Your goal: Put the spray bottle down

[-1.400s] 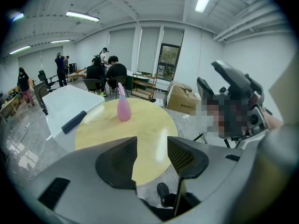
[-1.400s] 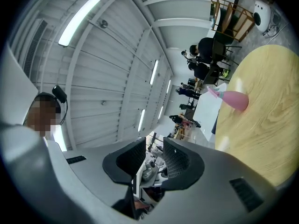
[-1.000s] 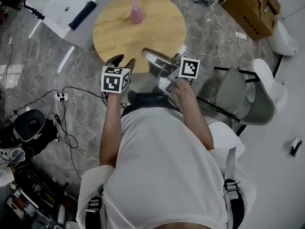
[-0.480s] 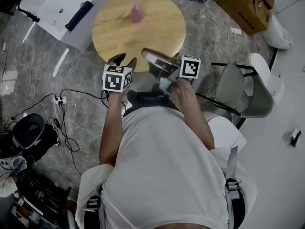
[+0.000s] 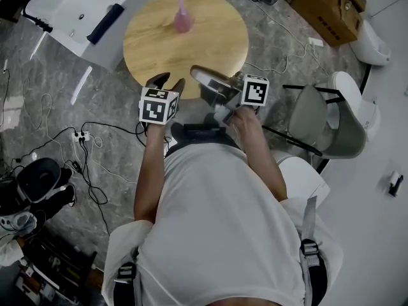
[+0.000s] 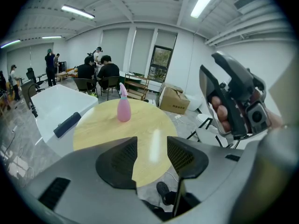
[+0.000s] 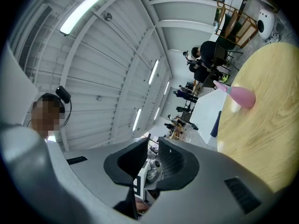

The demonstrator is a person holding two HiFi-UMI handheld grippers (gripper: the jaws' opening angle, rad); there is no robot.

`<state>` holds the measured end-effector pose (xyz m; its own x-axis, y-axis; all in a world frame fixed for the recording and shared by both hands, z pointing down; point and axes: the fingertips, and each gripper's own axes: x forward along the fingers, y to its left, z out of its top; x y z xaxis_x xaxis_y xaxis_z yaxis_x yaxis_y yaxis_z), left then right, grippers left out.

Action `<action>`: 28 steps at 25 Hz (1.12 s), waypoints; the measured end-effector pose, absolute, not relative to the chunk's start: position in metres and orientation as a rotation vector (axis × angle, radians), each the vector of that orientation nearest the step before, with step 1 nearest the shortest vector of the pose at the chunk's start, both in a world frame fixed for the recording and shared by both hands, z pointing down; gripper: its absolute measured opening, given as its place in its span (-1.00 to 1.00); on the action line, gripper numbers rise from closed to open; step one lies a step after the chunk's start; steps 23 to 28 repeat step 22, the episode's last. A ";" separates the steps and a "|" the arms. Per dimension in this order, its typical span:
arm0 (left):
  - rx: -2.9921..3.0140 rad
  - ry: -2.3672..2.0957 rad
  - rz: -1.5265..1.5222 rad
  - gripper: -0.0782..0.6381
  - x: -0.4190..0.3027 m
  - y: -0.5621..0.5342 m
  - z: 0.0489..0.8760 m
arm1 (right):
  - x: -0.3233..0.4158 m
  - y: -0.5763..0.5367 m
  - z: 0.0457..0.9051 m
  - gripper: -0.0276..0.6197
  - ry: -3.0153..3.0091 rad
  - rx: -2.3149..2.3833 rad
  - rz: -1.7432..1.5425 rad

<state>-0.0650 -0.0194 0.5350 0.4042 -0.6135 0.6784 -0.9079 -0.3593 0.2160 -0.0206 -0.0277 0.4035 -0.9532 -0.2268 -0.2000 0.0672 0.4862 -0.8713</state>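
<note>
A pink spray bottle (image 5: pixel 183 18) stands upright on the far part of the round wooden table (image 5: pixel 197 53), with nothing touching it. It also shows in the left gripper view (image 6: pixel 123 108) and the right gripper view (image 7: pixel 240 96). My left gripper (image 5: pixel 164 81) hovers at the table's near edge, open and empty (image 6: pixel 152 148). My right gripper (image 5: pixel 199 74) is beside it, rolled onto its side. Its jaws (image 7: pixel 153 155) stand a narrow gap apart with nothing between them. Both grippers are well short of the bottle.
A white bench (image 5: pixel 76 5) with a black bar on it stands left of the table. A cardboard box (image 5: pixel 331 5) sits at the back right, a grey chair (image 5: pixel 319 120) at the right. Cables (image 5: pixel 83 132) lie on the floor at the left. People (image 6: pixel 98 71) sit far behind.
The head view has shifted slightly. Both grippers stay at the table's near edge, and the bottle has not moved.
</note>
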 end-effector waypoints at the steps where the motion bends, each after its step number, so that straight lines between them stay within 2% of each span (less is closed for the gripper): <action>1: 2.092 -1.291 0.671 -0.22 -0.065 -0.020 0.535 | -0.021 -0.028 0.403 -0.68 2.448 -0.132 -1.452; 28: 2.098 -1.274 0.695 -0.22 -0.066 -0.023 0.537 | -0.029 -0.028 0.405 -0.68 2.434 -0.124 -1.503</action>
